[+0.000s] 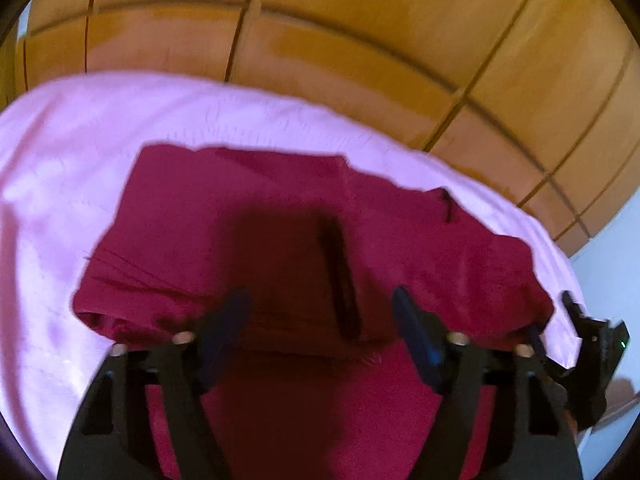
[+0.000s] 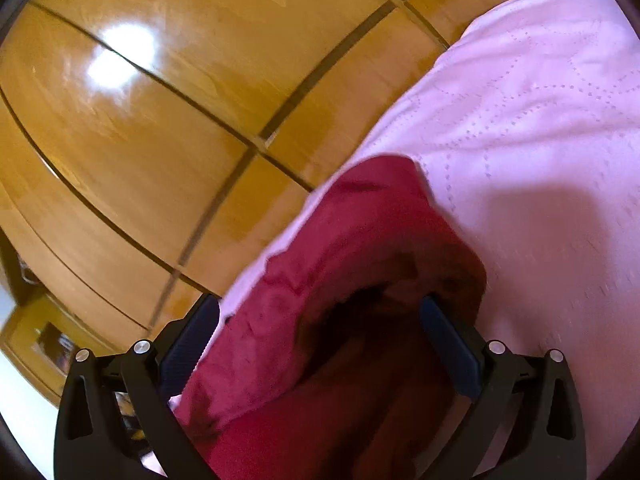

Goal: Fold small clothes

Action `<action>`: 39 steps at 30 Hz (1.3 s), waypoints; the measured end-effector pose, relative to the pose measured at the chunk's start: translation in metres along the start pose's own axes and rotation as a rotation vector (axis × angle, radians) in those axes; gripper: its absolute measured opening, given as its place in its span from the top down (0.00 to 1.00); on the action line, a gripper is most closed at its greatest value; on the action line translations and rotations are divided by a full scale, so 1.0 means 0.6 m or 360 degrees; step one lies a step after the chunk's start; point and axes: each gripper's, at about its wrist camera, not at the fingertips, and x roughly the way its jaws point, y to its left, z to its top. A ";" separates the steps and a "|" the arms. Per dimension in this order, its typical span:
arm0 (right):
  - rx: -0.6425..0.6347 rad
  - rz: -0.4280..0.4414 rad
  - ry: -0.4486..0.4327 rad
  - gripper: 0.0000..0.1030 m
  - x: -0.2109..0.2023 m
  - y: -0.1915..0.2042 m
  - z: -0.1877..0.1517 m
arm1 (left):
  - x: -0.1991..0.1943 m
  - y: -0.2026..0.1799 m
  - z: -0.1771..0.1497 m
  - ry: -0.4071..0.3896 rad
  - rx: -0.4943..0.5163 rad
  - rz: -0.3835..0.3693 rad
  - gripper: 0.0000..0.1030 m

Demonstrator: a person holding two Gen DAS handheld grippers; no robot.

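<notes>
A dark red garment (image 1: 240, 216) lies on a pink quilted bedspread (image 1: 80, 140). A near fold of it lies over the rest. My left gripper (image 1: 320, 300) is open just above the garment's near part, with the cloth showing between its fingers. My right gripper (image 2: 320, 304) is open, and a raised bunch of the same red garment (image 2: 360, 220) sits between its fingers, near the bed's edge. The right gripper also shows at the right edge of the left wrist view (image 1: 592, 344), beside the garment's right corner.
A wooden wardrobe with panelled doors (image 1: 340, 40) stands just beyond the bed and also shows in the right wrist view (image 2: 140, 120). The pink bedspread (image 2: 540, 120) stretches to the right of the garment. A pale floor strip (image 1: 612, 280) lies at the right.
</notes>
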 end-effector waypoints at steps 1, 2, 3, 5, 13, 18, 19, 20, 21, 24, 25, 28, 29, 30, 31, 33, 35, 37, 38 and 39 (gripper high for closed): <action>0.0029 0.0019 -0.0053 0.04 -0.004 -0.006 0.004 | 0.007 0.000 0.001 0.0020 -0.0013 0.0007 0.44; 0.0050 0.0038 -0.0090 0.04 -0.008 -0.010 0.007 | 0.016 -0.001 0.003 0.0041 -0.0023 0.0007 0.46; 0.0091 0.0072 -0.0127 0.04 -0.012 -0.019 0.009 | 0.023 -0.004 0.005 0.0057 -0.0020 0.0001 0.46; 0.0096 0.0058 -0.0121 0.04 -0.006 -0.023 0.009 | 0.040 -0.012 0.010 0.0097 0.0005 0.0017 0.47; 0.0098 0.0089 -0.0179 0.04 -0.015 -0.030 0.007 | 0.072 -0.034 0.015 0.0162 0.0098 0.0069 0.74; 0.0097 0.0093 -0.0186 0.04 -0.011 -0.029 0.011 | 0.053 -0.047 0.018 0.0105 0.0190 0.0153 0.63; 0.0098 0.0094 -0.0188 0.04 -0.011 -0.030 0.009 | 0.053 -0.047 0.020 0.0108 0.0191 0.0117 0.58; 0.0099 0.0096 -0.0188 0.04 -0.011 -0.031 0.009 | 0.058 -0.048 0.019 0.0115 0.0185 0.0085 0.55; 0.0100 0.0096 -0.0189 0.04 -0.011 -0.031 0.008 | 0.061 -0.048 0.019 0.0125 0.0187 0.0088 0.57; 0.0099 0.0091 -0.0184 0.04 -0.010 -0.031 0.007 | 0.068 -0.060 0.014 0.0134 0.0266 0.0120 0.94; 0.0098 0.0089 -0.0184 0.04 -0.009 -0.031 0.007 | 0.066 -0.070 0.012 0.0117 0.0325 0.0152 0.97; 0.0098 0.0089 -0.0186 0.04 -0.009 -0.030 0.007 | 0.050 -0.080 0.018 0.0099 0.0340 0.0070 0.98; 0.0099 0.0091 -0.0188 0.04 -0.009 -0.030 0.007 | 0.041 -0.079 0.024 0.0085 0.0311 0.0049 0.98; 0.0102 0.0097 -0.0198 0.04 -0.010 -0.031 0.006 | 0.030 -0.073 0.033 0.0069 0.0256 0.0004 0.98; 0.0104 0.0098 -0.0208 0.04 -0.012 -0.031 0.007 | 0.017 -0.064 0.042 0.0051 0.0189 -0.0054 0.98; 0.0110 0.0094 -0.0244 0.04 -0.018 -0.031 0.006 | -0.013 -0.039 0.061 -0.0001 0.0068 -0.0141 0.98; 0.0123 0.0115 -0.0276 0.04 -0.025 -0.033 0.005 | -0.035 -0.013 0.075 -0.0049 0.0010 -0.0155 0.98; 0.0119 0.0127 -0.0277 0.04 -0.026 -0.032 0.005 | -0.038 0.006 0.077 -0.0050 0.0010 -0.0140 0.98; 0.0110 0.0129 -0.0268 0.04 -0.024 -0.030 0.004 | -0.031 0.016 0.073 -0.0025 0.0019 -0.0110 0.98; 0.0103 0.0127 -0.0258 0.04 -0.023 -0.029 0.004 | -0.018 0.023 0.064 0.0010 0.0032 -0.0080 0.98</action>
